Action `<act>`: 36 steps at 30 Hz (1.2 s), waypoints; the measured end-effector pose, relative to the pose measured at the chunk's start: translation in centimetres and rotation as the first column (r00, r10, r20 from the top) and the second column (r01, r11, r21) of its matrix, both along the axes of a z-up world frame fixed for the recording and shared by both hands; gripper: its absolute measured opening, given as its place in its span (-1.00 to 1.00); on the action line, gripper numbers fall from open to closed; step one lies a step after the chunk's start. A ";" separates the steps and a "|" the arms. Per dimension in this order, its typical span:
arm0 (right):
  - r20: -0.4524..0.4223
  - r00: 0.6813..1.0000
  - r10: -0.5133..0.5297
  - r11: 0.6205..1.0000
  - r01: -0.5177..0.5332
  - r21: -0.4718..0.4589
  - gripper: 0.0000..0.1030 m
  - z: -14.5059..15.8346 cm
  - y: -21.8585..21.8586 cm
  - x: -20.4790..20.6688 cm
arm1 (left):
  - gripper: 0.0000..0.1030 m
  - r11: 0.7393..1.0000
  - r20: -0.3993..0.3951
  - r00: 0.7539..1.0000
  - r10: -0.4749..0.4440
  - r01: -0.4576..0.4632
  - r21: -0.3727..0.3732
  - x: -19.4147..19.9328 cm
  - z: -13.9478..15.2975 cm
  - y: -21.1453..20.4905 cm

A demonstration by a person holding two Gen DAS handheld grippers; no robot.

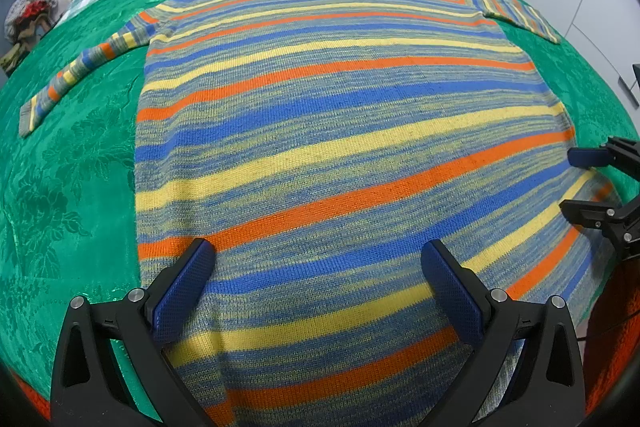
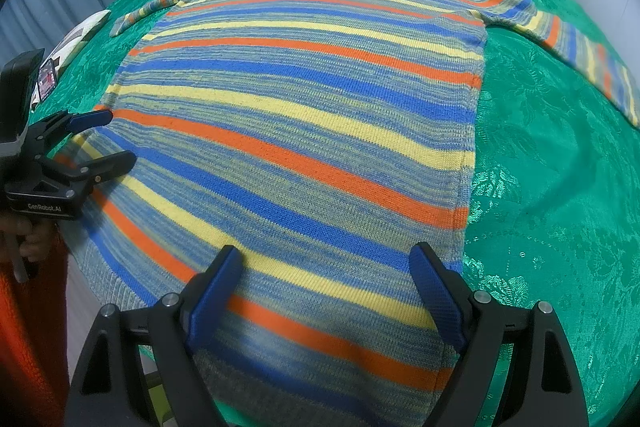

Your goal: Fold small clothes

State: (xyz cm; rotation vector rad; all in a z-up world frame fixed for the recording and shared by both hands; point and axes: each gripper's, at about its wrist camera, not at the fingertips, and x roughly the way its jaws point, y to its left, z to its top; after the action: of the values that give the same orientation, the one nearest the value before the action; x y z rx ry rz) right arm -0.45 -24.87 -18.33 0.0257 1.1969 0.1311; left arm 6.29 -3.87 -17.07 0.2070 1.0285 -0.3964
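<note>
Over the hem end of the flat striped sweater [image 1: 340,131], left gripper [image 1: 320,267] & right gripper [image 2: 326,267] hang w/ fingers apart, nothing held; pre-fold step, so next you likely lower & pinch the hem.

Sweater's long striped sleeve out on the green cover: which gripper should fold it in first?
Probably left gripper: it hangs open over the sweater hem on that sleeve's side; the right gripper sits toward the opposite edge.

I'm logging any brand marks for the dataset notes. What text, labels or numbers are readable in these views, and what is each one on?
"GenRobot.AI": white lettering on the black body of the left claw, seen from the right wrist view.
The small lit screen on the device behind that claw: too small and blurred to read.
The striped sweater and green bedspread: no text.
</note>
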 end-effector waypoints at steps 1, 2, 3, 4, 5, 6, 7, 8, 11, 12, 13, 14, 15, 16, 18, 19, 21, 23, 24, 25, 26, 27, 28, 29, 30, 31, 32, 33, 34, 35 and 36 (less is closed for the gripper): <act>0.000 1.000 0.000 1.000 0.000 0.000 0.67 0.0 0.0 0.0 | 0.99 1.000 0.000 1.000 0.000 0.000 0.000 0.0 0.0 0.0; 0.000 1.000 0.000 1.000 0.000 0.000 0.67 0.0 0.0 0.0 | 0.99 1.000 0.000 1.000 0.000 0.000 0.000 0.0 0.0 0.0; 0.000 1.000 0.000 1.000 0.000 0.000 0.67 0.0 0.0 0.0 | 0.99 1.000 0.000 1.000 0.000 0.000 0.000 0.0 0.0 0.0; 0.000 1.000 0.000 1.000 0.000 0.000 0.67 0.0 0.0 0.0 | 0.99 1.000 0.000 1.000 0.000 0.000 0.000 0.0 0.0 0.0; 0.000 1.000 0.000 1.000 0.000 0.000 0.67 0.0 0.0 0.0 | 0.99 1.000 0.000 1.000 0.000 0.000 0.001 0.0 0.0 0.0; 0.000 1.000 0.000 1.000 0.000 0.000 0.67 0.0 0.0 0.0 | 0.99 1.000 0.000 1.000 0.000 0.000 0.002 0.0 0.0 0.0; 0.000 1.000 0.000 1.000 0.000 0.000 0.67 0.0 0.0 0.0 | 0.99 1.000 0.000 1.000 0.000 0.000 0.001 0.0 0.0 -0.1; 0.001 1.000 0.000 1.000 0.000 0.001 0.68 0.0 0.0 0.0 | 0.99 1.000 0.001 1.000 0.000 0.000 0.000 0.0 0.0 -0.1; 0.033 0.999 -0.005 1.000 0.005 -0.002 0.69 0.3 0.2 -0.3 | 0.99 0.998 0.008 1.000 0.009 -0.008 -0.055 -0.2 0.5 0.6; 0.056 0.998 -0.012 1.000 0.013 -0.012 0.68 0.9 0.3 -0.6 | 0.96 0.996 0.003 1.000 0.014 -0.013 -0.084 -0.3 1.0 1.0; 0.078 0.997 -0.023 0.999 0.025 -0.023 0.68 1.5 0.3 -0.8 | 0.96 0.992 -0.016 0.999 0.032 -0.033 -0.125 -0.4 1.9 1.8; 0.114 0.993 -0.042 0.998 0.047 -0.033 0.68 2.4 0.2 -1.1 | 0.96 0.984 -0.025 0.999 0.048 -0.051 -0.171 -0.6 2.9 2.6; 0.164 0.984 -0.071 0.997 0.076 -0.024 0.68 3.7 -0.3 -1.5 | 0.97 0.974 -0.024 0.998 0.063 -0.066 -0.216 -0.9 3.8 3.4; 0.197 0.975 -0.098 0.995 0.101 -0.006 0.68 4.8 -0.8 -1.8 | 0.97 0.954 -0.015 0.995 0.097 -0.097 -0.283 -1.4 5.4 4.9; 0.241 0.957 -0.161 0.987 0.155 0.041 0.68 7.4 -2.9 -2.1 | 0.97 0.930 0.003 0.989 0.151 -0.141 -0.340 -2.0 7.2 6.8; 0.253 0.951 -0.178 0.984 0.170 0.055 0.68 8.3 -4.1 -2.0 | 0.97 0.914 0.021 0.981 0.194 -0.173 -0.366 -2.5 8.2 8.2; 0.274 0.936 -0.219 0.976 0.206 0.076 0.68 10.5 -7.5 -1.4 | 0.97 0.887 0.052 0.957 0.286 -0.244 -0.392 -3.2 9.5 10.7; 0.299 0.905 -0.303 0.953 0.281 0.114 0.69 12.6 -12.9 -0.2 | 0.97 0.867 0.062 0.934 0.353 -0.301 -0.398 -3.4 10.0 12.7; 0.301 0.881 -0.366 0.930 0.332 0.158 0.69 13.4 -16.0 0.5 | 0.97 0.855 0.065 0.917 0.393 -0.339 -0.392 -3.5 10.0 13.7; 0.286 0.860 -0.423 0.903 0.374 0.209 0.69 13.6 -18.7 1.2 | 0.97 0.839 0.067 0.896 0.438 -0.381 -0.388 -3.7 9.9 14.9; 0.250 0.833 -0.493 0.861 0.427 0.276 0.69 13.4 -21.8 1.9 | 0.97 0.824 0.065 0.880 0.471 -0.412 -0.388 -3.8 9.7 15.8; 0.188 0.784 -0.591 0.786 0.508 0.352 0.69 12.4 -25.8 2.5 | 0.97 0.808 0.053 0.864 0.501 -0.446 -0.385 -3.7 9.4 16.7; 0.146 0.742 -0.654 0.726 0.563 0.395 0.68 11.5 -28.2 2.8 | 0.97 0.790 0.029 0.847 0.531 -0.483 -0.377 -3.6 9.0 17.6; 0.099 0.695 -0.712 0.659 0.613 0.436 0.63 10.4 -30.7 3.1 | 0.97 0.770 0.004 0.831 0.556 -0.513 -0.380 -3.5 8.6 18.3; 0.049 0.649 -0.759 0.591 0.655 0.470 0.54 8.9 -33.1 3.3 | 0.97 0.756 -0.010 0.823 0.569 -0.527 -0.387 -3.4 8.4 18.7; 0.017 0.624 -0.782 0.552 0.679 0.484 0.53 7.8 -34.6 3.6 | 0.97 0.740 -0.023 0.812 0.584 -0.544 -0.397 -3.4 8.2 19.1; -0.021 0.605 -0.796 0.520 0.700 0.490 0.50 6.6 -35.9 4.0 | 0.97 0.730 -0.030 0.804 0.594 -0.554 -0.399 -3.4 8.0 19.3; -0.060 0.586 -0.808 0.488 0.723 0.489 0.46 5.2 -37.0 4.4 | 0.97 0.730 -0.030 0.802 0.597 -0.558 -0.395 -3.3 7.9 19.4; -0.085 0.577 -0.812 0.468 0.731 0.497 0.46 4.3 -37.5 4.7 | 0.97 0.734 -0.027 0.801 0.598 -0.561 -0.382 -3.2 7.8 19.3; -0.115 0.576 -0.810 0.446 0.730 0.518 0.43 3.4 -37.9 5.0 | 0.97 0.740 -0.024 0.802 0.597 -0.561 -0.370 -3.2 7.7 19.1; -0.125 0.570 -0.812 0.427 0.726 0.539 0.41 2.6 -38.1 5.3 | 0.97 0.750 -0.022 0.807 0.591 -0.559 -0.355 -3.1 7.5 18.7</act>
State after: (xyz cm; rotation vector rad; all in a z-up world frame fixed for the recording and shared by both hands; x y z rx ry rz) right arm 4.85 -62.98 -15.71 1.0712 0.8434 -0.3640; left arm 3.21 14.83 -9.58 -0.4113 0.8609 0.0082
